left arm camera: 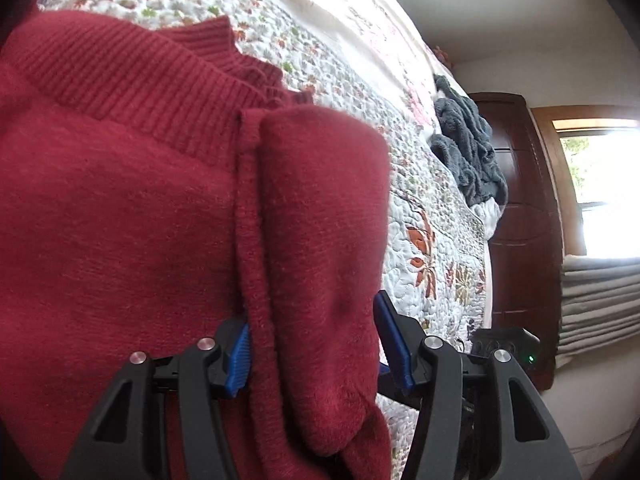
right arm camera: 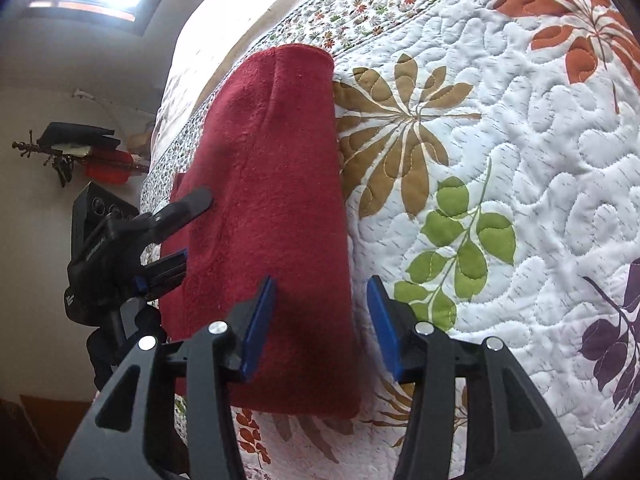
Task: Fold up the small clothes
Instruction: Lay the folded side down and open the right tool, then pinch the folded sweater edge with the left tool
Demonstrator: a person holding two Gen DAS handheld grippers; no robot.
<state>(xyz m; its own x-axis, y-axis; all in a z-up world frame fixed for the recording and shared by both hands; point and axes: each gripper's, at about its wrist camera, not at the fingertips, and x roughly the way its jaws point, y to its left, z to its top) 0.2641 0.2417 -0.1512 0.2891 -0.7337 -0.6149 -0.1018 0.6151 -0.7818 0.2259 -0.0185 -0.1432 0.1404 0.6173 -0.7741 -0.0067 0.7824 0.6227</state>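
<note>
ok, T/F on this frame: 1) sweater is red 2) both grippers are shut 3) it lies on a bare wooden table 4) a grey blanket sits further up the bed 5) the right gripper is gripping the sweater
1) True. The sweater is red knit with a ribbed collar.
2) False. The left gripper and right gripper both stand open, blue pads apart.
3) False. It lies on a floral quilt on a bed.
4) True. A crumpled grey blanket lies on the quilt beyond the sweater.
5) False. The right gripper's jaws are spread over the sweater's edge, not closed on it.
</note>
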